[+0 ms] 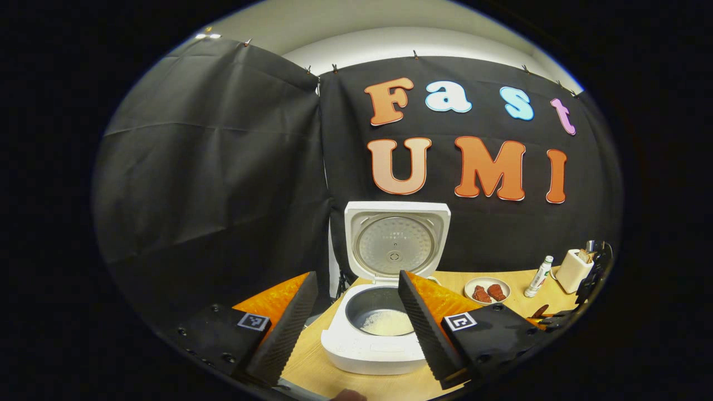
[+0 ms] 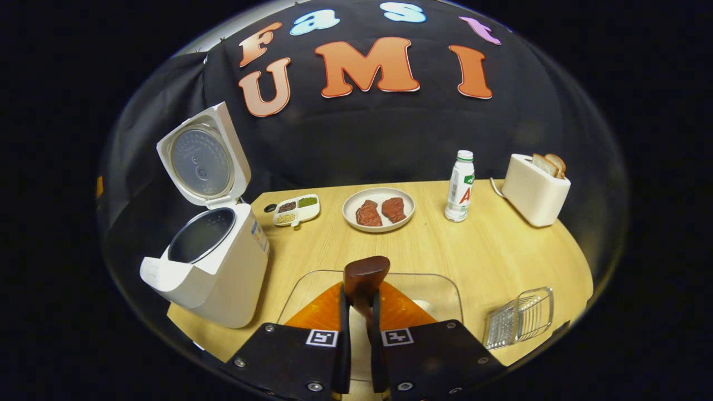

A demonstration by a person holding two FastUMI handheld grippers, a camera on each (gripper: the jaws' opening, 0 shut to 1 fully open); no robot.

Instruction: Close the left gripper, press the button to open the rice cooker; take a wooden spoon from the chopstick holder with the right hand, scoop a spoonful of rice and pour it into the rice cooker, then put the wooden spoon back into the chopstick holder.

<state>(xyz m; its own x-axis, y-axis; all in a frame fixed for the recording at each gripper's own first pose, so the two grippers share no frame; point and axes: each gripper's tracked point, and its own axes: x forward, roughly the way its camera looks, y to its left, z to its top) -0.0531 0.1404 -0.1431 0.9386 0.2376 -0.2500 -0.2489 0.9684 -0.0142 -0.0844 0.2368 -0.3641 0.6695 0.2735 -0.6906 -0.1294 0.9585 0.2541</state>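
The white rice cooker (image 1: 384,340) stands with its lid (image 1: 395,242) raised, and white rice lies in the bottom of its grey pot (image 1: 390,321). My left gripper (image 1: 356,328) hangs open in front of it, one finger on each side of the pot, holding nothing. My right gripper (image 2: 359,301) is shut on the handle of a dark wooden spoon (image 2: 365,274), whose bowl sticks out past the fingertips above a clear glass dish (image 2: 445,295). From there the cooker (image 2: 217,267) is to the left. In the left gripper view the spoon (image 1: 540,311) shows small at far right.
On the wooden table (image 2: 501,250) sit a plate of red meat (image 2: 379,209), a small divided dish (image 2: 297,210), a white bottle (image 2: 460,186) and a toaster with bread (image 2: 537,189). A wire-mesh holder (image 2: 521,317) lies at the near right edge.
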